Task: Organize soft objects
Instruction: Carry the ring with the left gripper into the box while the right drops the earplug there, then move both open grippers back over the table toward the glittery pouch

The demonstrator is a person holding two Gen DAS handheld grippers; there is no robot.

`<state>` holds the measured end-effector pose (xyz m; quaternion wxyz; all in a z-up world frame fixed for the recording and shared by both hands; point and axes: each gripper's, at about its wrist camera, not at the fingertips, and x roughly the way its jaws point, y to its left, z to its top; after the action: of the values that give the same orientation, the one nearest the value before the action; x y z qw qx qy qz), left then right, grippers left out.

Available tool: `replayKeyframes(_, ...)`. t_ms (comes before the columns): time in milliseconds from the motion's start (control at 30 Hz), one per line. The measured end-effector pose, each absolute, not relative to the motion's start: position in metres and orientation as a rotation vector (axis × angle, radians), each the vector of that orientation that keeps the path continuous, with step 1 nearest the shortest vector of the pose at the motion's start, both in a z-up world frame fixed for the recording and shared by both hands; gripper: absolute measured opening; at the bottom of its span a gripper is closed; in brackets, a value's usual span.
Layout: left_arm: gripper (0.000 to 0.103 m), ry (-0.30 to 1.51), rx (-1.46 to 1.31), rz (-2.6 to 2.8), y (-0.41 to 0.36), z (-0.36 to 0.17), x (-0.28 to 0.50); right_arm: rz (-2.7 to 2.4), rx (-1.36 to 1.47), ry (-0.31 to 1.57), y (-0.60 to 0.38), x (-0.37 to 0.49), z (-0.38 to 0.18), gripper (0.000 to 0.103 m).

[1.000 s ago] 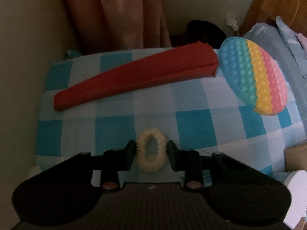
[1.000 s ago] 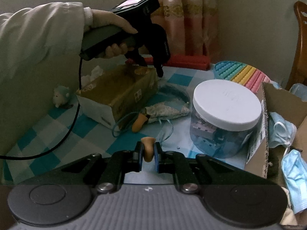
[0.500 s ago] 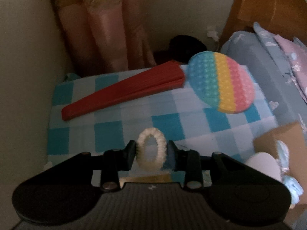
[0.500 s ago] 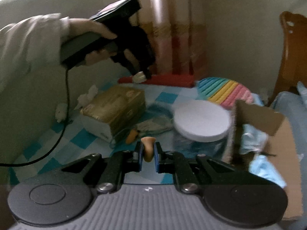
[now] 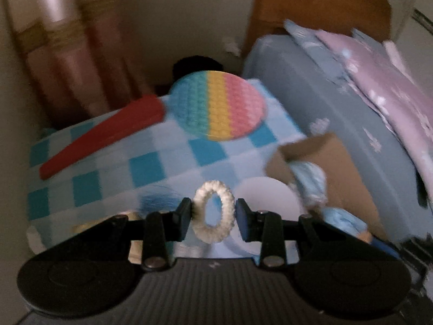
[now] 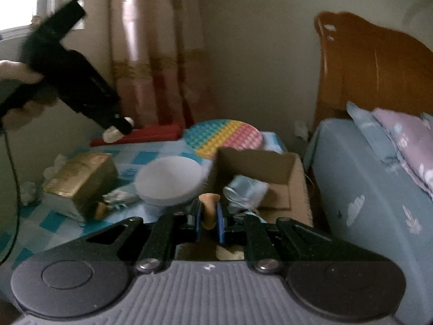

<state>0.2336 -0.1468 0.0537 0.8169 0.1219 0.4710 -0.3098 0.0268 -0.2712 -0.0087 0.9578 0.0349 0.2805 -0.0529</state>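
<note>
In the left wrist view, the left claw [image 5: 213,214] grips a fluffy white ring-shaped hair tie [image 5: 213,214] in the air above the checked surface [image 5: 113,168], not put away yet. In the right wrist view, the right claw [image 6: 207,214] pinches a small tan soft piece [image 6: 209,210] near the open brown cardboard box [image 6: 270,162] (blue masks already sit inside), so I think both still need dropping in.

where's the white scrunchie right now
The white scrunchie is pinched between the left gripper fingers, held above the checkered table, just left of the white jar lid in the left wrist view.
</note>
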Motion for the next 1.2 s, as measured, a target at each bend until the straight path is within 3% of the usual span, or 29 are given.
replayKeyframes(100,0.034,1.002,0.283,-0.711,-0.165,0.055,0.219,-0.122,0.095,0.587,-0.28,0.03,-0.017,0.015)
replayKeyframes(133,0.034,1.0,0.296,-0.725,-0.171,0.055,0.214,-0.118,0.105,0.595,-0.281,0.032,-0.02,0.02)
replayKeyframes(167,0.034,0.998,0.308,-0.737,-0.178,0.055,0.21,-0.115,0.116,0.602,-0.282,0.033,-0.022,0.036)
replayKeyframes(200,0.034,0.998,0.314,-0.746,-0.184,0.055,0.207,-0.109,0.124,0.604,-0.282,0.032,-0.023,0.042)
replayKeyframes(267,0.034,0.998,0.33,-0.77,-0.196,0.056,0.2,-0.101,0.129,0.592,-0.282,0.027,-0.023,0.067)
replayKeyframes(300,0.034,0.999,0.337,-0.779,-0.202,0.056,0.197,-0.099,0.129,0.585,-0.28,0.026,-0.022,0.07)
replayKeyframes(533,0.034,1.007,0.368,-0.859,-0.248,0.051,0.181,-0.084,0.141,0.574,-0.282,0.019,-0.022,0.078)
replayKeyframes(900,0.035,1.054,0.375,-0.923,-0.315,0.026,0.177,-0.099,0.147,0.603,-0.291,0.012,-0.029,0.078)
replayKeyframes(967,0.043,1.05,0.362,-0.919,-0.319,0.023,0.178,-0.1,0.148,0.602,-0.293,0.011,-0.029,0.078)
replayKeyframes(1033,0.076,1.052,0.336,-0.901,-0.318,0.023,0.181,-0.099,0.147,0.604,-0.293,0.011,-0.029,0.079)
replayKeyframes(1100,0.082,1.032,0.316,-0.874,-0.314,0.024,0.183,-0.091,0.151,0.608,-0.294,0.011,-0.029,0.079)
replayKeyframes(1200,0.082,1.035,0.286,-0.868,-0.305,0.027,0.185,-0.083,0.157,0.608,-0.293,0.01,-0.029,0.079)
